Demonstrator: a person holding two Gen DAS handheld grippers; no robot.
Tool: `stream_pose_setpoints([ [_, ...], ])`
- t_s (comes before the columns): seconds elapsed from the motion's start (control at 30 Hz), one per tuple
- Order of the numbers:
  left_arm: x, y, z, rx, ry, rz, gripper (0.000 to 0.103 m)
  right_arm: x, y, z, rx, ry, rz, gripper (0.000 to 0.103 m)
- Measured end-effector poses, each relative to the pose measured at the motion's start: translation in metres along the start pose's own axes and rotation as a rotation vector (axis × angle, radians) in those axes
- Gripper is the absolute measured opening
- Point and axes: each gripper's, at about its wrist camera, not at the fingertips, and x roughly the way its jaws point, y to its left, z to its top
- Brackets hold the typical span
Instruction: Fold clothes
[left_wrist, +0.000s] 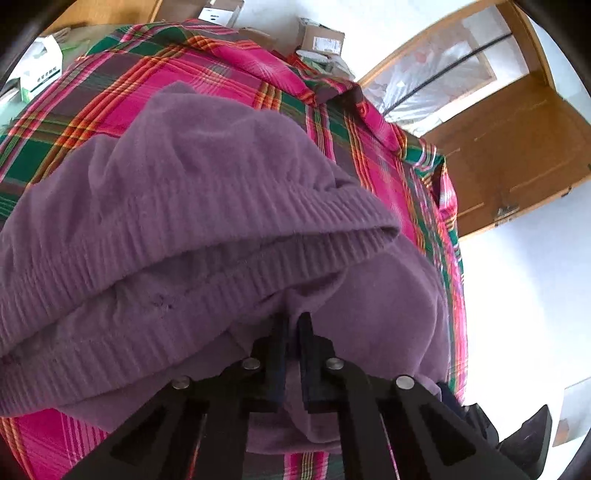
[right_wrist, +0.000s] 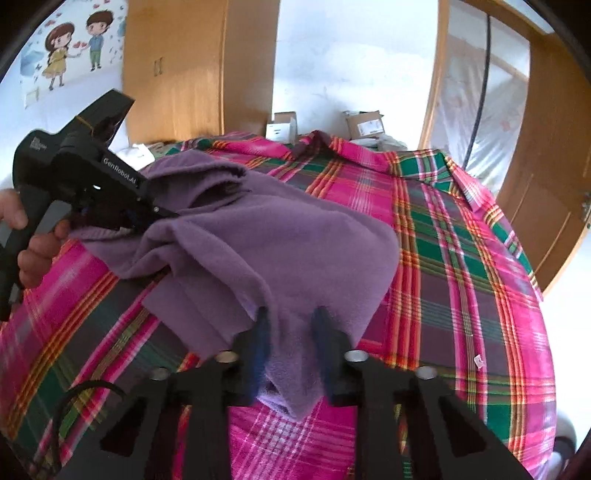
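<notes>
a: two grippers on one sweater (right_wrist: 280, 243), which lies bunched on the plaid cloth (right_wrist: 461, 258) over the bed.

b: left gripper (left_wrist: 294, 325) state?

a: fingers nearly together, a fold of purple knit pinched between them. the ribbed hem (left_wrist: 184, 236) is doubled over just ahead of the tips. in the right wrist view a hand (right_wrist: 26, 240) holds that gripper by its grip at the sweater's left end.

b: right gripper (right_wrist: 291, 321)?

a: fingers (right_wrist: 260, 343) set apart, a hanging corner of the sweater between them. contact on either pad is unclear, so clamped or loose: cannot tell.

b: surroundings?

a: boxes (right_wrist: 364, 123) behind the bed by the wall, wooden door (right_wrist: 546, 177) at right, wardrobe (right_wrist: 177, 70) at left, cartoon sticker (right_wrist: 74, 48) on the wall beside it.
</notes>
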Motion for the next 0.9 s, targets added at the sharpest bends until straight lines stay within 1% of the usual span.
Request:
stream_pose_setpoints([
  [0.13, -0.012, 0.001, 0.002, -0.008, -0.042, -0.027, 0.004, -0.006, -0.003, 0.005, 0.019, -0.03, -0.017, 0.007],
  [0.4, -0.051, -0.005, 0.005, -0.012, -0.151, -0.105, 0.005, -0.05, -0.017, 0.027, 0.075, -0.182, -0.131, 0.006],
  [0.67, -0.088, -0.02, 0.0, 0.023, -0.243, -0.165, 0.005, -0.088, -0.011, 0.051, 0.044, -0.302, -0.199, 0.005],
  [0.9, -0.109, -0.028, 0.002, 0.032, -0.289, -0.204, 0.005, -0.115, 0.0, 0.07, -0.009, -0.407, -0.268, 0.005],
])
